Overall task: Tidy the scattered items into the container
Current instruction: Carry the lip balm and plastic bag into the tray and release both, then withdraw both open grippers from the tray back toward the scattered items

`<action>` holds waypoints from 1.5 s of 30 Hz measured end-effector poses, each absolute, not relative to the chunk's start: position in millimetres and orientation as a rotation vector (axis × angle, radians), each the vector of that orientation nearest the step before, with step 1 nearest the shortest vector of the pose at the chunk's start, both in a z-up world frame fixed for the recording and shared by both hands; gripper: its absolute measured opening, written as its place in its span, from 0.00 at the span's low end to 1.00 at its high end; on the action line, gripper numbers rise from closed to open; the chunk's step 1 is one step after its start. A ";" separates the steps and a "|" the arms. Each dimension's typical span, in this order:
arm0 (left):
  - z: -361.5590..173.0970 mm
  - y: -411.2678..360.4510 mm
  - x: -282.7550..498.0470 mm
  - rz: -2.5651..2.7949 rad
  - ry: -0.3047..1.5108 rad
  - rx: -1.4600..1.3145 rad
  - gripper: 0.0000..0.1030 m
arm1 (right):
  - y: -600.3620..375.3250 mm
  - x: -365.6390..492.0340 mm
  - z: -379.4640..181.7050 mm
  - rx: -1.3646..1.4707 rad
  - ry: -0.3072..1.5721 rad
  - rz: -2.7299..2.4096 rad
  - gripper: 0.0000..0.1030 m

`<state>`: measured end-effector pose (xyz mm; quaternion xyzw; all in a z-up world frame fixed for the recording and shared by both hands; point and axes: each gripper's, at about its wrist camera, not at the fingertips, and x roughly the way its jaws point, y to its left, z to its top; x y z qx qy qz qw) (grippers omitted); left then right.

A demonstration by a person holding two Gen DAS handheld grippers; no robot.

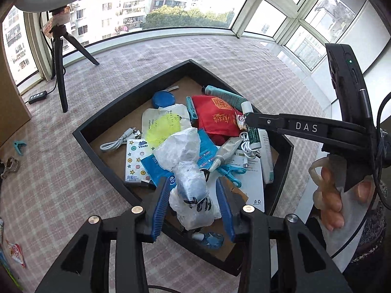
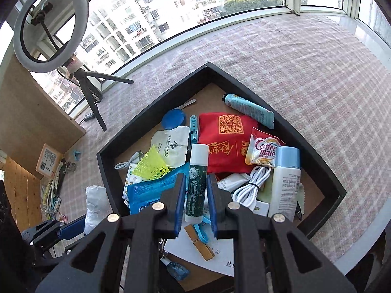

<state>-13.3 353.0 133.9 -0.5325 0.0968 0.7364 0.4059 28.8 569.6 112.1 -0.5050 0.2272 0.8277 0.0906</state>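
Left tool [image 1: 193, 202] clamped on a crumpled clear plastic bag [image 1: 188, 171], held above the near corner of the black tray [image 1: 110, 112]; right tool [image 2: 195, 200] pinching a dark green lip-balm tube [image 2: 196, 183] with white cap, upright between the blue pads, over the tray's middle. Tray sits on the checked cloth of the bench [image 2: 305, 73] and holds a red pouch [image 2: 220, 141], a Coffee-mate sachet [image 2: 264, 150], a white cable [image 2: 249, 185], a pale-blue-capped bottle [image 2: 286, 178] and a tissue pack [image 1: 135, 161]. A blue clip [image 1: 19, 146] lies on the cloth left of the tray, well apart.
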 end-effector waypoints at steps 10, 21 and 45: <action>128.7 340.2 -18.7 1.919 0.239 -1.357 0.69 | 566.8 28.6 120.1 -1.447 0.631 2.488 0.63; 129.4 297.7 -37.6 2.004 0.196 -1.402 0.69 | 526.1 11.4 117.0 -1.535 0.561 2.551 0.64; 128.3 178.4 -66.9 2.260 0.071 -1.483 0.69 | 389.7 -31.4 106.4 -1.759 0.341 2.740 0.64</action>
